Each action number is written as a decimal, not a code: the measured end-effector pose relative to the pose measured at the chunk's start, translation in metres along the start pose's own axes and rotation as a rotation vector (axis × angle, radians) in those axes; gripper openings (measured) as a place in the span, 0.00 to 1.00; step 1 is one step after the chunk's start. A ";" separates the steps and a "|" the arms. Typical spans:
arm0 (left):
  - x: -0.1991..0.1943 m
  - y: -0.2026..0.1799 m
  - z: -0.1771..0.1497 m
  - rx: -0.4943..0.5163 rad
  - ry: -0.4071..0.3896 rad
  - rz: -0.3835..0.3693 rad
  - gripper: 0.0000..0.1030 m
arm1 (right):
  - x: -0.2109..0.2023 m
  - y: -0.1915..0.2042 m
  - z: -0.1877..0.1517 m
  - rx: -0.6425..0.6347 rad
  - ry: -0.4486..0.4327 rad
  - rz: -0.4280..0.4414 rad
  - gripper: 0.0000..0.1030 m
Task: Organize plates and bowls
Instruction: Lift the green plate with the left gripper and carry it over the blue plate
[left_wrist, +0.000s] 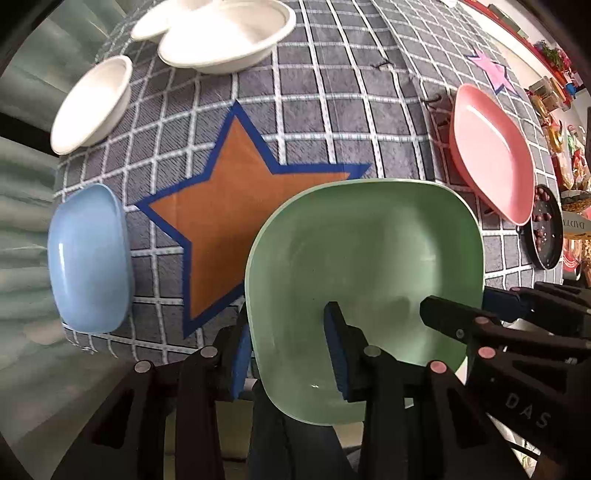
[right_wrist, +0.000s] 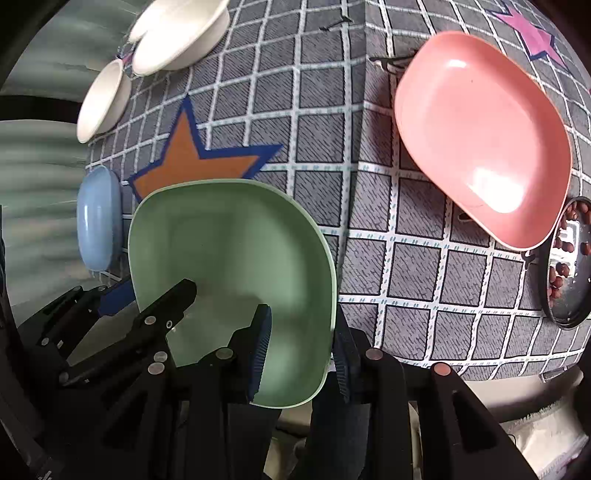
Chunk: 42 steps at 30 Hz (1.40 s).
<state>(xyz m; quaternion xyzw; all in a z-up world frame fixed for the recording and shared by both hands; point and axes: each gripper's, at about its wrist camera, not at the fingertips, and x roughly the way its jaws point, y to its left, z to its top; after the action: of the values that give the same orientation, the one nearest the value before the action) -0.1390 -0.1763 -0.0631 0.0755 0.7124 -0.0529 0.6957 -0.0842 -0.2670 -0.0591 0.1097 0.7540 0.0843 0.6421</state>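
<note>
The left tongs (left_wrist: 291, 354) are closed on the near left rim of the green bowl (left_wrist: 369, 266) – one pad is seen inside the wall and one outside. The right tongs (right_wrist: 301, 350) are clamped in the same way on the near right rim of the same bowl, so it is held from two sides at the near edge of the counter (left_wrist: 332, 110); whether its base touches the cloth cannot be told.

The bowl looks like thin, stiff plastic with a smooth, slightly glossy surface. It is judged to be light and not fragile, but slippery, so the rim is best taken deep between the padded fingers.

Further out, a blue bowl (left_wrist: 90, 258) lies at the left edge, beside an orange star (left_wrist: 236, 206) printed on the checked cloth. A pink plate (right_wrist: 484, 136) is placed to the right, with a dark tray of red fruits (right_wrist: 567, 266) just beside it. Three white bowls (left_wrist: 225, 37) are grouped at the far left.
</note>
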 end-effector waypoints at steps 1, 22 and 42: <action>-0.004 0.001 0.000 -0.001 -0.008 0.004 0.39 | -0.001 0.002 0.001 -0.005 -0.006 0.002 0.34; -0.029 0.192 0.007 -0.041 -0.055 -0.001 0.39 | 0.014 0.143 0.034 -0.063 -0.031 -0.022 0.34; 0.013 0.319 0.058 -0.032 0.016 -0.004 0.53 | 0.087 0.265 0.085 -0.022 0.002 -0.069 0.48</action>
<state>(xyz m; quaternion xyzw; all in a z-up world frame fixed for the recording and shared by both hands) -0.0244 0.1277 -0.0678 0.0635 0.7189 -0.0423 0.6909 0.0014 0.0109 -0.0841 0.0766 0.7571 0.0704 0.6449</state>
